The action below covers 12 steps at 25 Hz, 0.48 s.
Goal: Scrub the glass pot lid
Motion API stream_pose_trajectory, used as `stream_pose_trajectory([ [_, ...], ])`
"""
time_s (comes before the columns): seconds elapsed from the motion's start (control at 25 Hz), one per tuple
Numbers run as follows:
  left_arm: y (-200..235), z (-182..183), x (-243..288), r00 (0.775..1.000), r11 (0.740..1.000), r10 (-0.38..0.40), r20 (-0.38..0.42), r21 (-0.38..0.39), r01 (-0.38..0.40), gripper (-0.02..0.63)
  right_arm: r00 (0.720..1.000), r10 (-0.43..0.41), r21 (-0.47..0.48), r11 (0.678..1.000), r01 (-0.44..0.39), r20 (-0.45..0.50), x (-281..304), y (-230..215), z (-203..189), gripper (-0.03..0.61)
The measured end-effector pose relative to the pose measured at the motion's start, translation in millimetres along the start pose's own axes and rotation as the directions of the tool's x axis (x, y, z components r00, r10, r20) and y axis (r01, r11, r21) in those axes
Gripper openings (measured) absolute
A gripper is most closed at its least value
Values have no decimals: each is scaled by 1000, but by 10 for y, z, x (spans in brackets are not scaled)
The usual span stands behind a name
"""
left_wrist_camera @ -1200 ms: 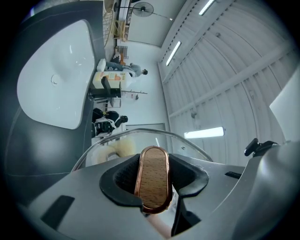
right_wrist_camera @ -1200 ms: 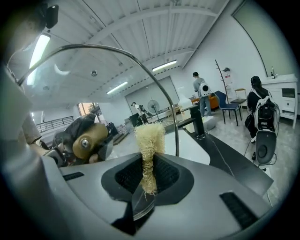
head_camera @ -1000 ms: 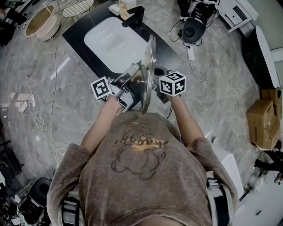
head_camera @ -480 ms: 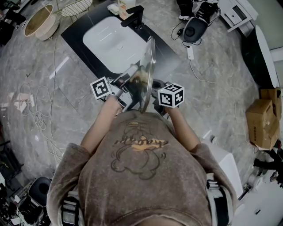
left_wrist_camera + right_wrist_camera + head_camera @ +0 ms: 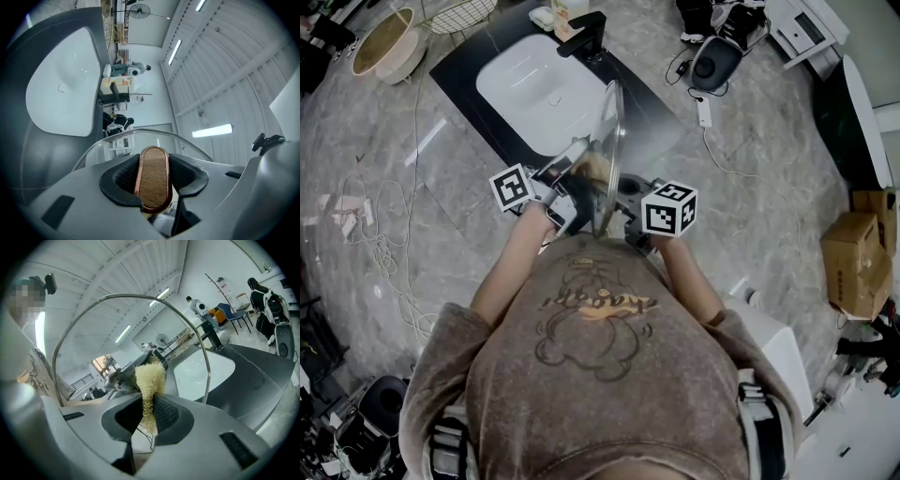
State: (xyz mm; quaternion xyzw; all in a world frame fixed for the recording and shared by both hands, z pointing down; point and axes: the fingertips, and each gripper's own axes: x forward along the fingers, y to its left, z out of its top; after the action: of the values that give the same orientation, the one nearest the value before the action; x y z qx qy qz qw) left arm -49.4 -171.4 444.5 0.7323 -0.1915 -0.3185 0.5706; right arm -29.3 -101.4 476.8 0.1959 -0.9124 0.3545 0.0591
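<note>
The glass pot lid (image 5: 611,141) stands on edge above the counter in front of the person. Its steel rim (image 5: 117,298) arcs across the right gripper view. My left gripper (image 5: 565,180) is shut on the lid's wooden handle (image 5: 152,180), with the glass dome (image 5: 140,140) just behind the jaws. My right gripper (image 5: 624,199) sits at the lid's other face, shut on a pale loofah scrubber (image 5: 150,379) whose frayed end sticks out toward the glass. Whether the scrubber touches the glass I cannot tell.
A white sink (image 5: 534,89) set in a dark counter lies beyond the lid, with a black faucet (image 5: 583,36) at its far side. A wooden bowl (image 5: 380,42), floor cables (image 5: 356,216), a black device (image 5: 712,61) and cardboard boxes (image 5: 858,258) surround the spot.
My right gripper has drawn back toward the person and a little to the right, rolling as it went. The lid and my left gripper have stayed in place.
</note>
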Motion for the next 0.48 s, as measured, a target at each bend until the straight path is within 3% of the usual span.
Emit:
stream_pose_trajectory([
  [0.48,91,44,-101,999,998,50,7,34,-50,179,979,140,5,990,-142,147,-173,347,487,49],
])
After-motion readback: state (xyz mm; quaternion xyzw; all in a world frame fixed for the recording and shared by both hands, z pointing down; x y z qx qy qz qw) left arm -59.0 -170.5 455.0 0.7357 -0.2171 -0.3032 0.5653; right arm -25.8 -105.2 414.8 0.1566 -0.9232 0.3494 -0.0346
